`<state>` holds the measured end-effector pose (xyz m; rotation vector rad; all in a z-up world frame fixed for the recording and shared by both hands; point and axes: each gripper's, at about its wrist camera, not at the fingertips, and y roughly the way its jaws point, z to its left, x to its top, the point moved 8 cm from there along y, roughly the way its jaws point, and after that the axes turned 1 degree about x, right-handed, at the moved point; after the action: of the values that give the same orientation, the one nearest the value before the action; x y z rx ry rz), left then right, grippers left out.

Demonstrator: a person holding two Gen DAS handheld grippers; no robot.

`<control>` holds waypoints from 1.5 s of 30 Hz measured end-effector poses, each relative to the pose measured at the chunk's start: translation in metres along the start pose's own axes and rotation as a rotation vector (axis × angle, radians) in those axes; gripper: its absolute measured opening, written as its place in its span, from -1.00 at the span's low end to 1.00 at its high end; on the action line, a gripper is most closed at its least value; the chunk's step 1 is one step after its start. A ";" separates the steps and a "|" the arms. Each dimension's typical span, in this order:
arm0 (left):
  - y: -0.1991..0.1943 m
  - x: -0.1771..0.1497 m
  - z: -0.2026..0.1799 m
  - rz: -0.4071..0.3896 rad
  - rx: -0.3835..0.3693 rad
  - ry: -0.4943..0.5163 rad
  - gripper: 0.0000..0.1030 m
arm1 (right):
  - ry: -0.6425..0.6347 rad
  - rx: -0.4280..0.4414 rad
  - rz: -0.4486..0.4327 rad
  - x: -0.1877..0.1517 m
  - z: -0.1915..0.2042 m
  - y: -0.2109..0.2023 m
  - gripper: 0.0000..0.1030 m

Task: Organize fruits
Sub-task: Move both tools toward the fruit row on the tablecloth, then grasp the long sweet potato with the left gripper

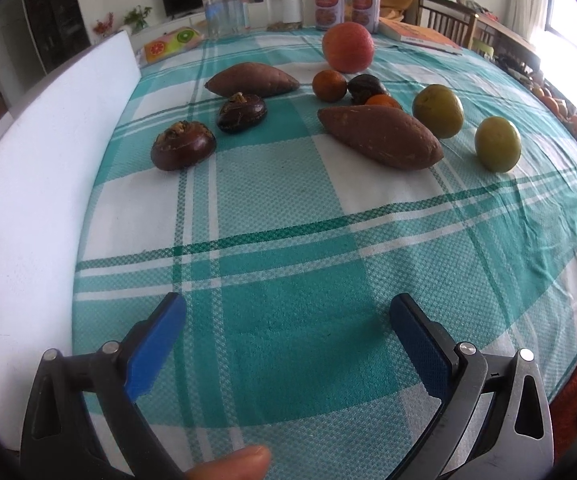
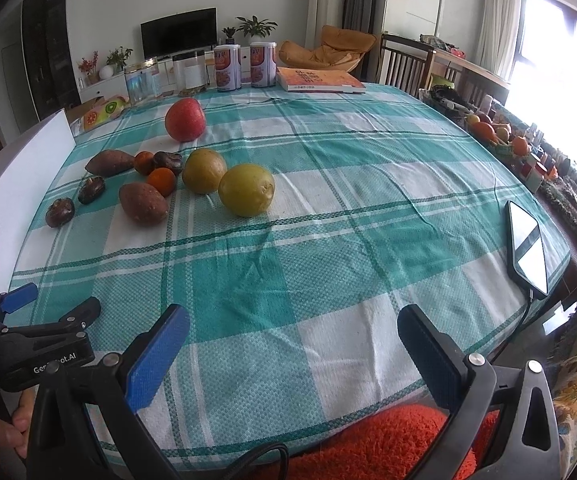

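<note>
Produce lies scattered on a green-and-white checked tablecloth (image 1: 288,220). In the left wrist view there are two sweet potatoes (image 1: 380,136) (image 1: 252,80), a red apple (image 1: 347,46), two small oranges (image 1: 329,85) (image 1: 382,101), three dark water chestnuts (image 1: 183,146) (image 1: 241,113) (image 1: 364,87), and two yellow-green fruits (image 1: 438,110) (image 1: 497,143). My left gripper (image 1: 288,320) hovers open over bare cloth, well short of them. In the right wrist view my right gripper (image 2: 294,332) is open and empty near the table's front edge; the nearest yellow-green fruit (image 2: 246,189) and the apple (image 2: 184,120) lie ahead to the left.
A white board (image 1: 40,168) stands along the table's left side. Jars (image 2: 141,82), two cans (image 2: 227,68) and an orange book (image 2: 320,80) line the far edge. A phone (image 2: 526,248) with a cable lies at the right edge. Orange fuzzy fabric (image 2: 388,440) sits below the front edge.
</note>
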<state>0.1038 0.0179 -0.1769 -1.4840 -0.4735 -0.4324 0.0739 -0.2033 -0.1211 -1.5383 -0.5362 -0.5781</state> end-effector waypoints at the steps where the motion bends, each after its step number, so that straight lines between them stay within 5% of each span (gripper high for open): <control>1: 0.000 -0.001 0.001 0.002 -0.010 -0.013 0.99 | 0.003 0.003 -0.001 0.000 0.000 0.000 1.00; 13: -0.004 -0.006 0.005 -0.059 -0.006 -0.015 0.99 | 0.028 0.028 -0.035 0.001 -0.002 -0.005 1.00; 17: -0.003 -0.004 0.005 -0.026 -0.016 -0.012 0.97 | 0.019 0.029 -0.036 0.000 0.000 -0.004 1.00; 20: -0.005 0.012 -0.003 0.017 -0.132 -0.052 0.95 | 0.020 0.032 -0.032 -0.001 0.000 -0.003 1.00; 25: -0.010 0.081 -0.026 -0.032 -0.290 -0.143 0.95 | 0.007 0.027 -0.024 -0.001 0.002 -0.001 1.00; 29: 0.024 0.113 -0.044 0.000 -0.239 -0.149 0.94 | 0.000 0.019 -0.038 -0.001 0.002 -0.003 1.00; 34: 0.049 0.105 -0.047 0.033 -0.162 -0.120 0.92 | 0.013 0.026 -0.048 -0.001 0.000 -0.005 1.00; 35: 0.048 0.102 -0.044 0.027 -0.178 -0.123 0.89 | 0.015 0.029 -0.047 -0.001 -0.001 -0.005 1.00; 39: 0.031 0.093 -0.044 0.023 -0.299 -0.097 -0.10 | 0.022 0.040 -0.042 -0.001 -0.001 -0.004 1.00; 45: 0.017 0.077 -0.036 0.099 -0.375 -0.011 -0.22 | 0.028 0.044 -0.043 -0.001 -0.002 -0.004 1.00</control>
<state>0.1787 -0.0160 -0.1493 -1.8634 -0.3367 -0.4509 0.0703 -0.2050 -0.1183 -1.4779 -0.5588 -0.6162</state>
